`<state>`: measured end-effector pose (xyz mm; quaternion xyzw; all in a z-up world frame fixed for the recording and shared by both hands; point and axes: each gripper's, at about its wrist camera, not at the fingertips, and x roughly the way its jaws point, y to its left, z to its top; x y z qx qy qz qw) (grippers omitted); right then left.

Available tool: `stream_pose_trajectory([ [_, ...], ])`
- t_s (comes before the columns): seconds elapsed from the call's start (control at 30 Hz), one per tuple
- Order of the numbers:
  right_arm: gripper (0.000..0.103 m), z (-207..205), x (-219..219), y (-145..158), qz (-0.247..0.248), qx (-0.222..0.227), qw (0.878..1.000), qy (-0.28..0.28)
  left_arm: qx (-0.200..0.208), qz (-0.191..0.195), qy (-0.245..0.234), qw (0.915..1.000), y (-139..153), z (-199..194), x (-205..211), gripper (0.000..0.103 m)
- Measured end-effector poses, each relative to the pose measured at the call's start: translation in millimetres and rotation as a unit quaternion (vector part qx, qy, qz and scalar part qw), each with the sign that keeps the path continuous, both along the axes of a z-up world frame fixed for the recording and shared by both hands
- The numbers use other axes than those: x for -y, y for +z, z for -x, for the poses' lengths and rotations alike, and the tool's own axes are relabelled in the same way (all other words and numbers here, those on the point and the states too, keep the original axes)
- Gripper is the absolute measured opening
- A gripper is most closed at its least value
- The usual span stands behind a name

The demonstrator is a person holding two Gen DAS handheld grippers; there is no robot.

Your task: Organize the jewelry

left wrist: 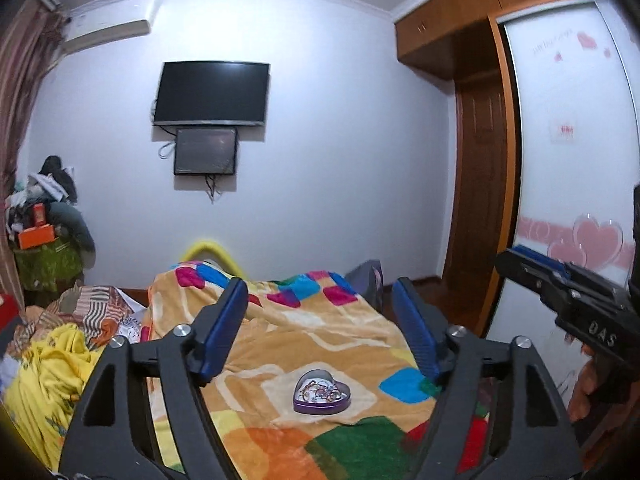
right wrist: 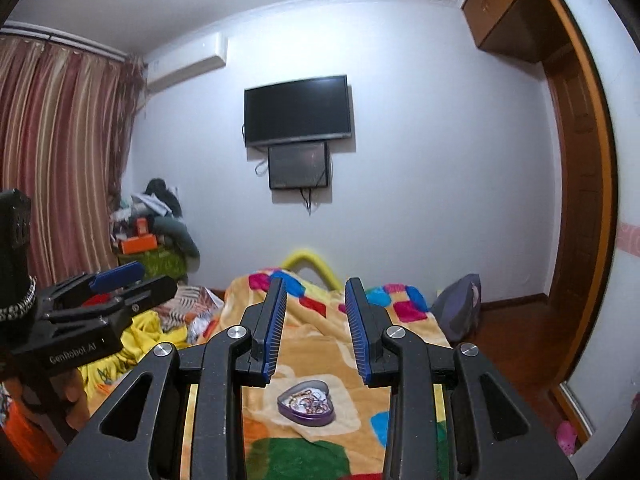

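A purple heart-shaped tin [left wrist: 321, 392] lies open on the colourful blanket [left wrist: 320, 340], with a tangle of jewelry [left wrist: 320, 391] inside. The same tin [right wrist: 306, 402] shows low between the fingers in the right wrist view. My left gripper [left wrist: 320, 294] is held high above the bed, level, jaws wide apart and empty. My right gripper [right wrist: 316, 294] is also raised above the bed, jaws partly apart with nothing between them. Each gripper appears at the edge of the other's view: the right gripper [left wrist: 516, 254] and the left gripper [right wrist: 132, 276].
Yellow and striped bedding [left wrist: 60, 360] is heaped at the bed's left. A pile of clothes and boxes [left wrist: 44, 216] stands by the curtain. A wall TV [left wrist: 211, 94], a wooden wardrobe with a white sliding door [left wrist: 568, 140] on the right, and a grey pillow [right wrist: 460, 308] at the bed's far corner.
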<state>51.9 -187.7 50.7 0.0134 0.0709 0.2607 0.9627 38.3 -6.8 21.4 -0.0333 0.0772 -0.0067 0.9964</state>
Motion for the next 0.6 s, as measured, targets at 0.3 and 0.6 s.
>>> stream_pose_trajectory([
  [0.3, 0.076, 17.6, -12.7, -8.4, -0.008, 0.023, 0.999, -0.032, 0.02, -0.001, 0.025, 0.9995, -3.2, 24.3, -3.3, 0.091],
  [0.6, 0.084, 14.9, -17.7, -11.3, -0.002, 0.011, 0.999, -0.052, 0.015, -0.001, 0.038, 0.9992, -11.3, 41.6, 1.8, 0.097],
])
